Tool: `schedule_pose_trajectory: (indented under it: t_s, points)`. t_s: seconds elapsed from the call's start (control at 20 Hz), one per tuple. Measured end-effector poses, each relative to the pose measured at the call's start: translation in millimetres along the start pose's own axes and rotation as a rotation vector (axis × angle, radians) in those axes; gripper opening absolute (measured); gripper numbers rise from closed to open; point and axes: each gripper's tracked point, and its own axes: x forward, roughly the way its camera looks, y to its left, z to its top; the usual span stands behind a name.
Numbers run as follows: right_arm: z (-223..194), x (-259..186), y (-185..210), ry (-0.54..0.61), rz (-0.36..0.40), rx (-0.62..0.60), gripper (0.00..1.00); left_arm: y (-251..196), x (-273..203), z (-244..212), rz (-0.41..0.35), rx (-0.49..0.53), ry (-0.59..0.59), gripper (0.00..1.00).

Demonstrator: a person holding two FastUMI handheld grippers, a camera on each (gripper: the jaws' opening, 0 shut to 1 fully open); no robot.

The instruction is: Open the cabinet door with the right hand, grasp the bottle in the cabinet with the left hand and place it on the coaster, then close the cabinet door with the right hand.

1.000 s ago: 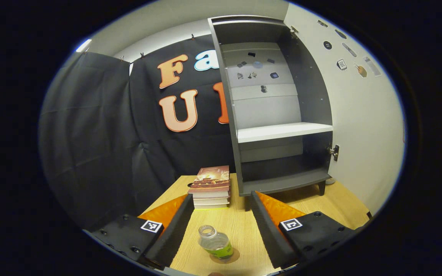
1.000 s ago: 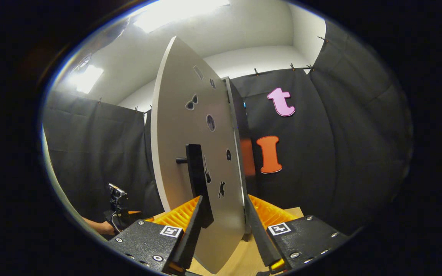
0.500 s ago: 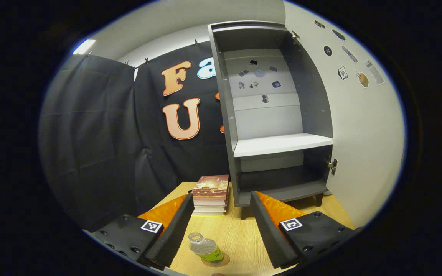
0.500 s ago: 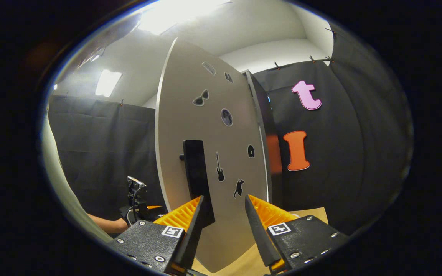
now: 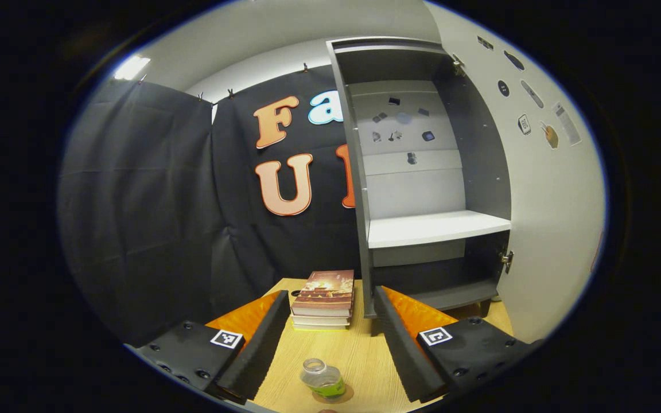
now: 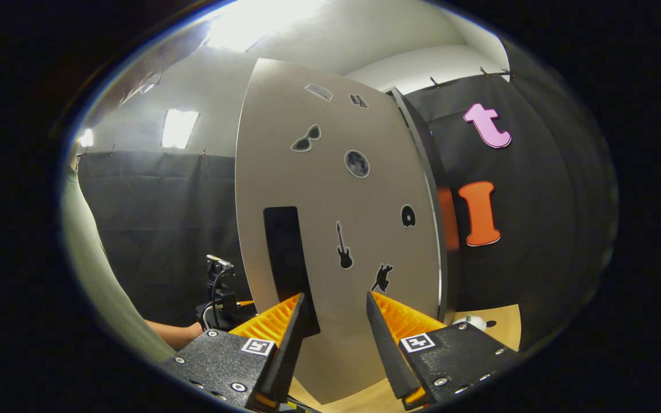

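Observation:
A small clear bottle (image 5: pixel 322 378) with a green label stands upright on a round brown coaster (image 5: pixel 343 394) on the wooden table. My left gripper (image 5: pixel 330 335) hovers open above it, fingers well apart and touching nothing. The grey cabinet (image 5: pixel 422 172) stands open, its white shelf (image 5: pixel 434 228) bare. Its pale door (image 6: pixel 336 229), dotted with stickers, faces the right gripper view. My right gripper (image 6: pixel 335 304) is open close to the door, its left fingertip overlapping the lower end of the black handle (image 6: pixel 286 258). I cannot tell whether it touches.
A stack of books (image 5: pixel 325 298) lies on the table (image 5: pixel 365 355) left of the cabinet. The door's inner face (image 5: pixel 543 218) stands to the cabinet's right. In the right gripper view, the other gripper (image 6: pixel 218 292), a forearm (image 6: pixel 170 334) and a pale garment (image 6: pixel 92 269) show at the left.
The door has turned to face the right gripper more squarely. My left gripper has drawn back from the bottle, which stays on the coaster.

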Motion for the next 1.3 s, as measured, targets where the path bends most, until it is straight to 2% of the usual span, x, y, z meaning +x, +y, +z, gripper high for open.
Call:
schedule_pose_trajectory:
  t_s: [0.35,0.6,0.75,0.8,0.85,0.95,1.0,1.05,1.25,1.3]
  points:
    - [-8,1,5,0.027,-0.051,0.055,0.66,28,34,21,-0.084,-0.014,-0.027,0.96]
    - [-8,4,4,0.046,-0.079,0.003,0.68,56,50,37,-0.123,-0.031,-0.054,0.96]
    - [-9,7,2,0.056,-0.093,-0.008,0.70,73,54,41,-0.121,-0.035,-0.074,0.96]
    - [-9,9,0,0.055,-0.105,-0.002,0.80,79,55,39,-0.118,-0.040,-0.074,0.96]
    - [-9,10,-1,0.058,-0.117,0.004,0.78,84,56,37,-0.115,-0.049,-0.072,0.96]
    - [-8,11,-5,0.051,-0.144,0.002,0.80,97,55,33,-0.105,-0.070,-0.064,0.96]
    - [-6,11,-9,0.045,-0.173,-0.005,0.85,105,55,33,-0.098,-0.078,-0.060,0.96]
    - [-6,12,-14,0.052,-0.209,-0.013,0.80,114,54,34,-0.087,-0.083,-0.057,0.96]
    - [-13,18,-6,0.091,-0.202,-0.054,0.80,140,49,45,-0.052,-0.088,-0.074,0.96]
    - [-15,21,-6,0.101,-0.212,-0.070,0.89,150,48,47,-0.042,-0.085,-0.077,0.96]
